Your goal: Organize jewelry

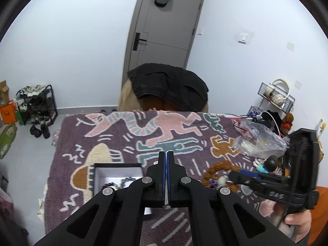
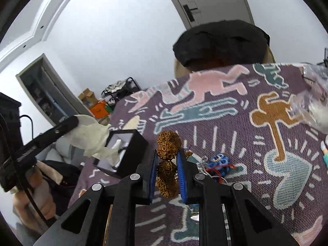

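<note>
Jewelry sits partly sorted in my left view: the left gripper hangs clenched on nothing above the cloth, I judge parked clear while the other arm works; the box just left of it holds dark beads, its near half hidden behind my linkage. The right gripper reaches over brown beads, contact hidden. From the right view, the right gripper is grasping the brown bead string between its pads, lifted off the cloth, probably for the box. A pale cloth-like thing at the left tool masks the box; I cannot identify it.
</note>
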Available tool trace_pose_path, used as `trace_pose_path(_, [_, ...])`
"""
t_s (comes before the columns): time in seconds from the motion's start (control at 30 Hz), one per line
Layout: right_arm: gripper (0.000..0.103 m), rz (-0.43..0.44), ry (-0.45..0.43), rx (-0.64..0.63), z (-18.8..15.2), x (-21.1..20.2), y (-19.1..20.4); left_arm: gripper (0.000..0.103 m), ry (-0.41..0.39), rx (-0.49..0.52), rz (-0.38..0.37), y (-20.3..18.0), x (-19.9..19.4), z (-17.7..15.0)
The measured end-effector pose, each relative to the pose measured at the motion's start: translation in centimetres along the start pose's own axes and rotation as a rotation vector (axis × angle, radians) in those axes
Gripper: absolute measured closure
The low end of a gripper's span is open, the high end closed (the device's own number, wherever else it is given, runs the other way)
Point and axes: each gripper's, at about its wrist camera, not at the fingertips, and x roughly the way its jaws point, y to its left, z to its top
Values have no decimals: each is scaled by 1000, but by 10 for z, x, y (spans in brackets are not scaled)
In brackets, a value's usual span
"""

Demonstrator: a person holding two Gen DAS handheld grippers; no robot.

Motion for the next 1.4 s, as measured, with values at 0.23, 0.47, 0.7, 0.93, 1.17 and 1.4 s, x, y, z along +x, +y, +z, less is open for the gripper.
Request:
trace_pose_path(0.23, [83, 48, -29, -32, 6, -11, 24, 103, 0, -37, 55, 29, 2, -4])
trace_pose_path(0.47, [83, 73, -51, -80, 13, -20, 51, 102, 48, -57, 66, 42, 18, -12])
trace_pose_path(0.7, [83, 80, -52, -122, 21, -14, 78, 36, 76, -122, 71, 62, 21, -22])
trace_pose_path(0.93, [83, 101, -15, -144, 22, 13, 105, 25, 29, -145, 111, 83, -2, -29])
trace_pose_path(1.17, [83, 135, 31, -159, 24, 50, 134, 25, 22, -174, 141, 103, -14, -35])
trace_pose_path(1.4, [49, 98, 89, -161, 24, 82, 142, 25, 22, -181, 132, 106, -18, -38])
